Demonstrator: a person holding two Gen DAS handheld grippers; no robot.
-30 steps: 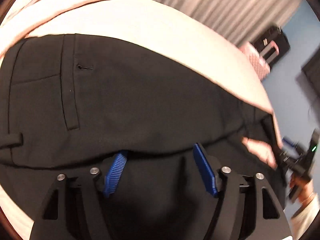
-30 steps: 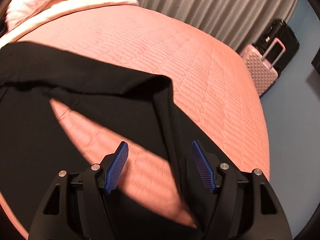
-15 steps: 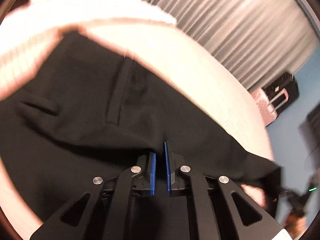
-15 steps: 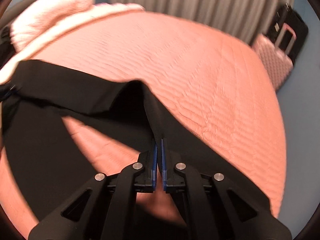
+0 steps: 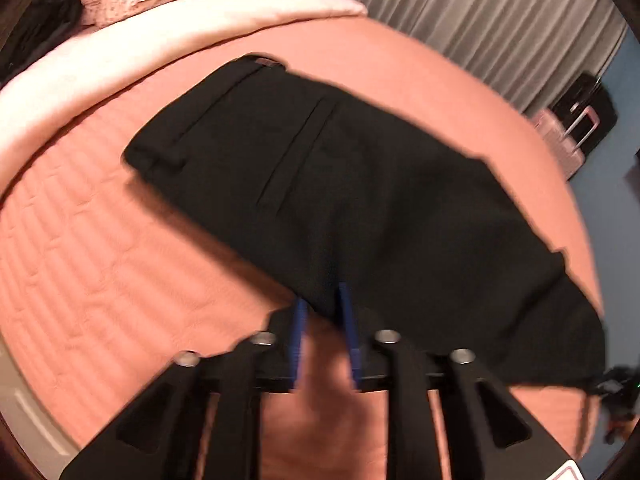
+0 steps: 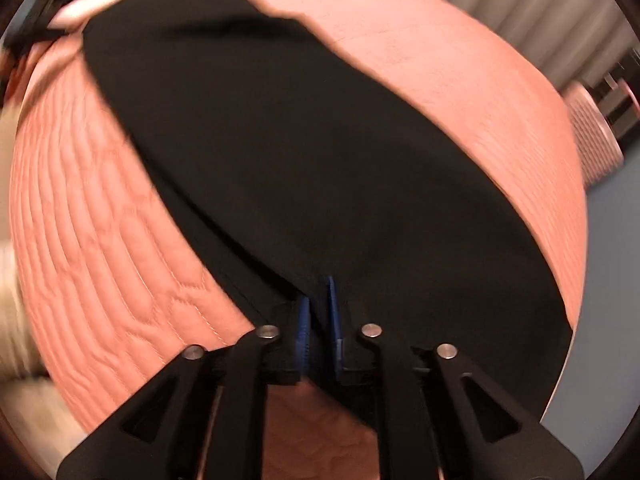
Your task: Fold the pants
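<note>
Black pants (image 5: 360, 184) lay doubled over on a quilted salmon bedspread (image 5: 100, 248), both grippers pinching the near edge

The left gripper (image 5: 325, 320) had its blue ribbed pads closed narrowly on a tongue of the matte, smooth woven cloth near the seat; a stitched pocket welt (image 5: 296, 152) and flat waistband (image 5: 208, 108) showed beyond it; the right gripper (image 6: 319, 312) was clamped on the pants (image 6: 320, 160) along a leg, the fabric running away as a long tapering band; the bedspread (image 6: 100, 240) carried curved stitched ridges; a pale fuzzy blanket (image 5: 120, 52) crossed the head end; pleated grey curtains (image 5: 480, 12) hung behind; a ribbed pink suitcase (image 5: 560, 140) stood beside the bed
</note>
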